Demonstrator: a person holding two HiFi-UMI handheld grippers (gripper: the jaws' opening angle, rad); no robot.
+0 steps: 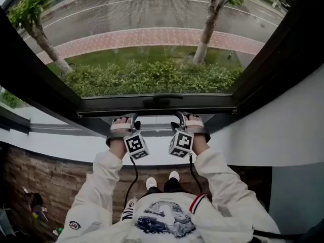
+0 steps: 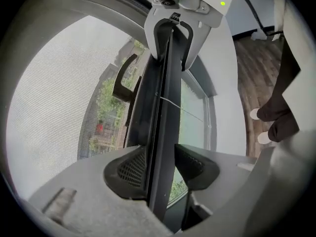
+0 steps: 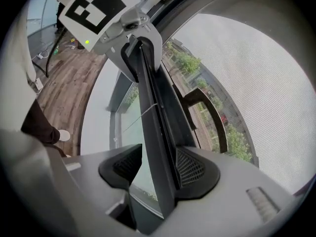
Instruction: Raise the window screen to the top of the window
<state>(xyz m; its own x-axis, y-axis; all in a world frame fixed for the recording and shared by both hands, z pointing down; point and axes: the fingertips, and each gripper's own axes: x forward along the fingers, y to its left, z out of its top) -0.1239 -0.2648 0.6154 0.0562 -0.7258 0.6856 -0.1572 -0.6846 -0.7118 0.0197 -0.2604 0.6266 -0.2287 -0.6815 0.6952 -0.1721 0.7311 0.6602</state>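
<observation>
The window screen's mesh (image 1: pixel 152 24) covers the pane, and its dark bottom bar (image 1: pixel 157 107) lies low, just above the sill. A black handle (image 1: pixel 163 99) sits at the bar's middle. My left gripper (image 1: pixel 124 121) is under the bar left of the handle, and my right gripper (image 1: pixel 188 120) is under it on the right. In the left gripper view the bar (image 2: pixel 165 83) runs between the jaws of the left gripper (image 2: pixel 160 169); one pad lies against it, the other stands off. The right gripper (image 3: pixel 158 169) straddles the bar (image 3: pixel 153 98) the same way, with a gap at one pad.
Dark window frame posts (image 1: pixel 283 49) slant in on both sides. A white sill (image 1: pixel 61 146) and white wall (image 1: pixel 293 130) lie below. The person's shoes (image 1: pixel 162 180) stand on a wooden floor (image 1: pixel 55 181), with small clutter (image 1: pixel 33 206) at the lower left.
</observation>
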